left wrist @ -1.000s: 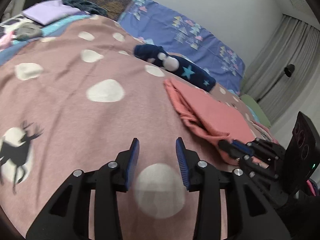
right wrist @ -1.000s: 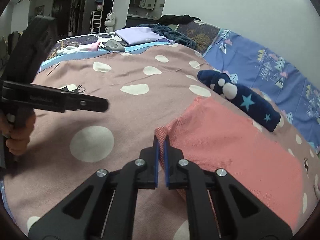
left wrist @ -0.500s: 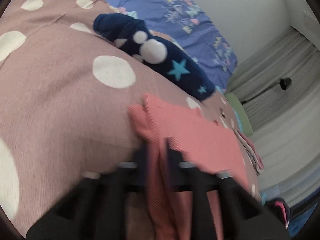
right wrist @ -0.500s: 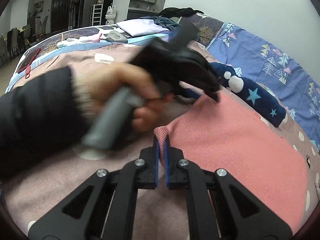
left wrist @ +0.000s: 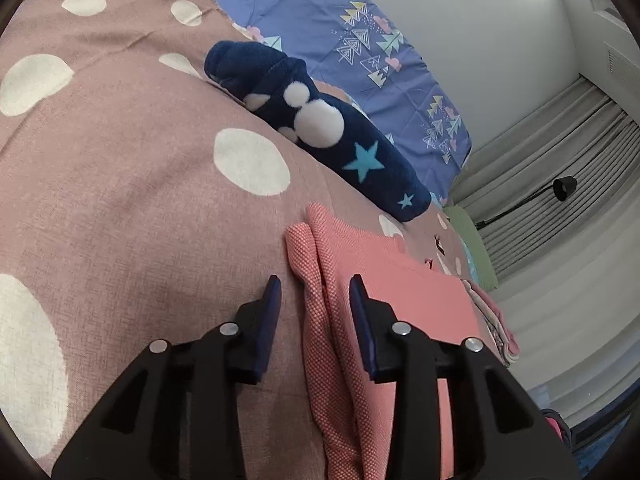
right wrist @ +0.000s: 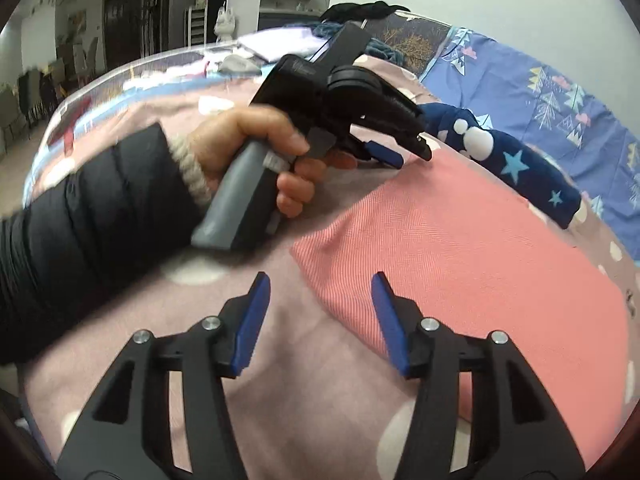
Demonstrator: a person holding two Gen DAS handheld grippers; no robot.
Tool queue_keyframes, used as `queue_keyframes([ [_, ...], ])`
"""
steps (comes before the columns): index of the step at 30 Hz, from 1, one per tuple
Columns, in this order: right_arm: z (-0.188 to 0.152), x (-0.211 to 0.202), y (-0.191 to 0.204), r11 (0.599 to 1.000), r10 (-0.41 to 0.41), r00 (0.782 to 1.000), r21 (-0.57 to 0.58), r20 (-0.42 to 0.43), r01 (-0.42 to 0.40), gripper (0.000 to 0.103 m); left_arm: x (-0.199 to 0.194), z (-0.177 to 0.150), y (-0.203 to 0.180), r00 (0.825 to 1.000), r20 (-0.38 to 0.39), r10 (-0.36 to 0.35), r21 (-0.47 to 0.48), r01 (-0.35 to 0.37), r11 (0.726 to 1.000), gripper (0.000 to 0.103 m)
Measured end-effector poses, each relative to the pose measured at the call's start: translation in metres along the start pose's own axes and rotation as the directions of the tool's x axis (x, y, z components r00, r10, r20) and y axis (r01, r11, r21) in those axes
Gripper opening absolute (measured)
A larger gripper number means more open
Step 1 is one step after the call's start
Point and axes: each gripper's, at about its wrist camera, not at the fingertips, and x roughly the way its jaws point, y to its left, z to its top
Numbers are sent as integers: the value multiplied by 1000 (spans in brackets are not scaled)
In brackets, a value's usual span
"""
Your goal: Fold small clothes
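Pink cloth (left wrist: 384,276) edge between left gripper's (left wrist: 314,292) parted jaws; right gripper (right wrist: 320,292) agape, empty.

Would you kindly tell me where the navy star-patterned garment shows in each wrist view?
Left wrist: navy garment lies upper centre, beyond the pink cloth.
Right wrist: navy garment lies at upper right, beyond the pink cloth.
Shared landmark: the blue tree-print bedding behind it.

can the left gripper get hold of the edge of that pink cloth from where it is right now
Probably yes. The left gripper is open, and the bunched edge of the pink cloth already lies between its fingers on the dotted blanket, with nothing blocking it. The right gripper is open, clear of that edge.
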Motion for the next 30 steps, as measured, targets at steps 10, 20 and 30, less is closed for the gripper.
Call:
queue_keyframes([
  [10,11,40,34,931,-307,952,-207,6,302,47,18,-1,-13,997,-78,-24,73,30,997,35],
  [20,20,30,25,932,-315,946,-163,76,323,5,36,18,-17,992,-123,-8,48,14,999,11],
  [30,25,-29,-15,948,-319,938,60,135,313,5,29,27,-73,984,-99,146,205,-124,971,11],
])
